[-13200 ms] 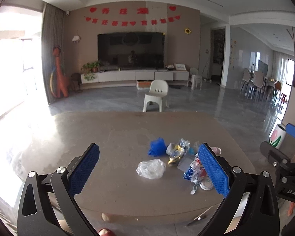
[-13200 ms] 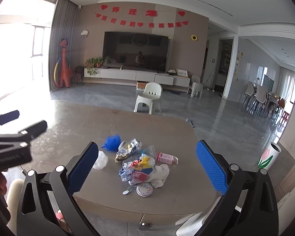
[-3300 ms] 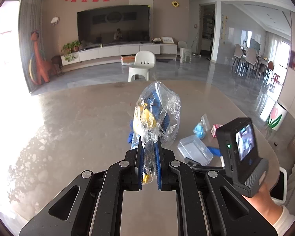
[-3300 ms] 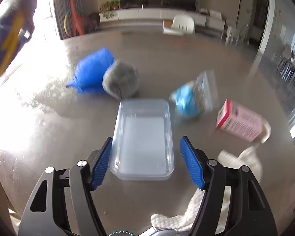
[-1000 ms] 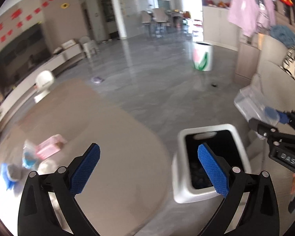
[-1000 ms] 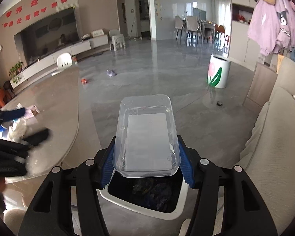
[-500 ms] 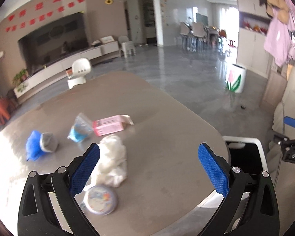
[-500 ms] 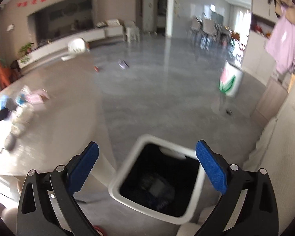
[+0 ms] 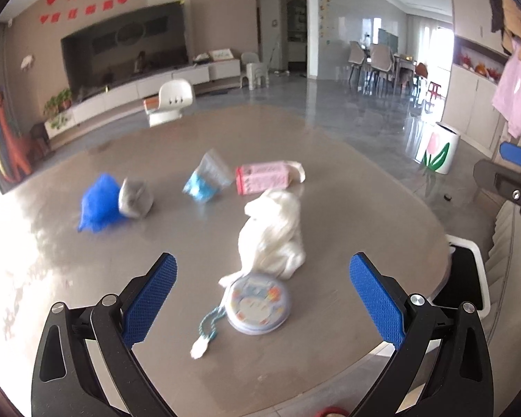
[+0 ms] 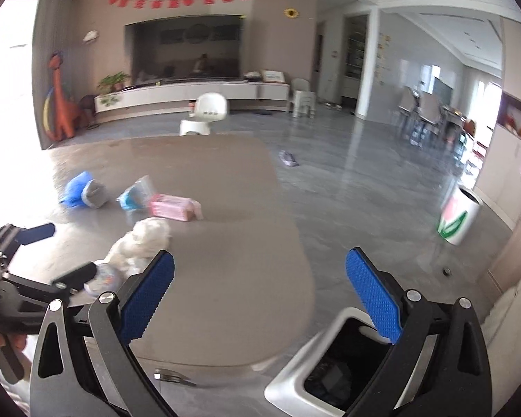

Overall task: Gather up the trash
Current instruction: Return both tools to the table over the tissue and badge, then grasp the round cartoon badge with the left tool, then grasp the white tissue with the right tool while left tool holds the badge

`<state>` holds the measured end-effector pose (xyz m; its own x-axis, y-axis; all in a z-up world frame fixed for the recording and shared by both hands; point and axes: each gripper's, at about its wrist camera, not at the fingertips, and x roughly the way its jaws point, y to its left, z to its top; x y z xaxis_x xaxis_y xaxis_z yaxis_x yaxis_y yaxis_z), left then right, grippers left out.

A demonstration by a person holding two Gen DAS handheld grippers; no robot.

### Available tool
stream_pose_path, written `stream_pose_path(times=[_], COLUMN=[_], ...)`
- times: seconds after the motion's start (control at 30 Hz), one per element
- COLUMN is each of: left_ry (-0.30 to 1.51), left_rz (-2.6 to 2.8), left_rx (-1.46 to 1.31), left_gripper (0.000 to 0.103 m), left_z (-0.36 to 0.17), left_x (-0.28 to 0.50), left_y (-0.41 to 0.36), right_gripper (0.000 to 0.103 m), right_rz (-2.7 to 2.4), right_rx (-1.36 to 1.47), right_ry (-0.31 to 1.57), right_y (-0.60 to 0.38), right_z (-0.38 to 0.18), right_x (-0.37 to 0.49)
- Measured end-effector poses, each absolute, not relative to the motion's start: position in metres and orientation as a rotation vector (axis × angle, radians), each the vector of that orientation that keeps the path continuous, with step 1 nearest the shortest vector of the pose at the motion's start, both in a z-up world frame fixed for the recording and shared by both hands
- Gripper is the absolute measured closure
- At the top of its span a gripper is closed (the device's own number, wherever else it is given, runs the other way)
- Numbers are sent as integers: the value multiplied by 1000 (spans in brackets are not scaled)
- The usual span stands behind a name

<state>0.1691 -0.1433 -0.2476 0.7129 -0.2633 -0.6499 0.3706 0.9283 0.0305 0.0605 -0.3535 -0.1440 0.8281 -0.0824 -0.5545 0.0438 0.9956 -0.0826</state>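
My left gripper (image 9: 262,302) is open and empty above the table's near edge, with a round tin (image 9: 258,304) with a beaded cord between its fingers. Behind the tin lies a white crumpled cloth (image 9: 272,234), then a pink carton (image 9: 264,177), a clear bag with blue contents (image 9: 205,179), and a blue bag with a grey wad (image 9: 113,201). My right gripper (image 10: 260,299) is open and empty, over the table's right edge, above the white trash bin (image 10: 324,375). The bin also shows in the left wrist view (image 9: 469,278).
The brown table (image 9: 347,208) curves off at the right, with grey floor beyond. A white tulip-painted bin (image 10: 458,220) stands on the floor at right. A white child's chair (image 9: 172,102) stands behind the table. A sofa edge is at far right.
My right gripper let the clear plastic tray drop into the bin and swung back toward the table. My left gripper has moved closer to the round tin and cloth.
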Motion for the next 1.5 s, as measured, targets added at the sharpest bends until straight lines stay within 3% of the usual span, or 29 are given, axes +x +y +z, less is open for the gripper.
stream_pose_path(times=[0.6, 0.7, 0.83, 1.5], left_ry=[865, 840, 817, 748], left_rz=[-424, -417, -455, -349], left_rx=[140, 202, 210, 195], left_gripper=[6, 12, 43, 46], left_z=[-317, -320, -316, -275], left_x=[196, 191, 187, 182], left_y=[-135, -141, -141, -76], right_gripper=[5, 5, 5, 5], right_rz=[34, 38, 49, 140], right_rx=[-120, -119, -114, -129], right_ry=[664, 676, 694, 718], right_y=[-296, -295, -291, -259], right_z=[-169, -174, -182, -199], right_x=[104, 110, 118, 149])
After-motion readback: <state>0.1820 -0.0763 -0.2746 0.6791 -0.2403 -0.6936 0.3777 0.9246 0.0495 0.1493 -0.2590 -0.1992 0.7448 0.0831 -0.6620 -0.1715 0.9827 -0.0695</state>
